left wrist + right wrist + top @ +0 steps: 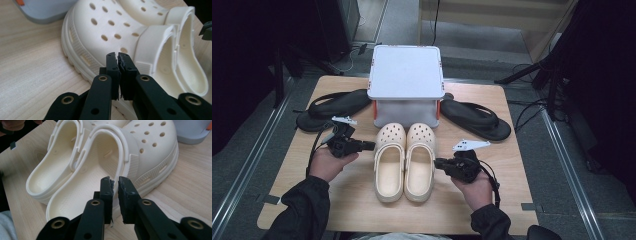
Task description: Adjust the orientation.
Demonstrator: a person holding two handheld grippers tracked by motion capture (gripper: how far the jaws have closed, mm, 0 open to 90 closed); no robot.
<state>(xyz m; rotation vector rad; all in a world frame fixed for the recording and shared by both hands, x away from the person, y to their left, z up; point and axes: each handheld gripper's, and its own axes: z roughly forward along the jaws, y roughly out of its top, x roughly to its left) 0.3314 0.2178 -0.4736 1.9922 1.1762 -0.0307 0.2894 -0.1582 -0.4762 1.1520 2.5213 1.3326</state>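
We take the work in hand to be the pair of cream clogs (405, 161) on the tabletop (352, 210), and we judge it to be at the approach: each claw is lined up on a clog from the outside, and nothing is gripped.

The left claw (373, 145) points inward at the outer flank of the left clog (105, 32), which lies just ahead of its tips. In the left gripper view its pads stand almost together, a thin slit between them and nothing in it. Whether the tips touch the clog's side we cannot tell.

The right claw (437, 162) points inward at the outer side of the right clog (117, 167), just in front of it near the heel opening. In the right gripper view its jaws are a narrow gap apart, a little wider than the left's, and empty.

Beyond both claws, past the clogs' toes, stands a grey box (406, 80); a black sandal lies on the outer side of each claw, one past the left (334, 107) and one past the right (474, 119).

To lift or shift a clog, we judge that a claw must first open wider, then close over a thin edge such as the heel rim or the strap.
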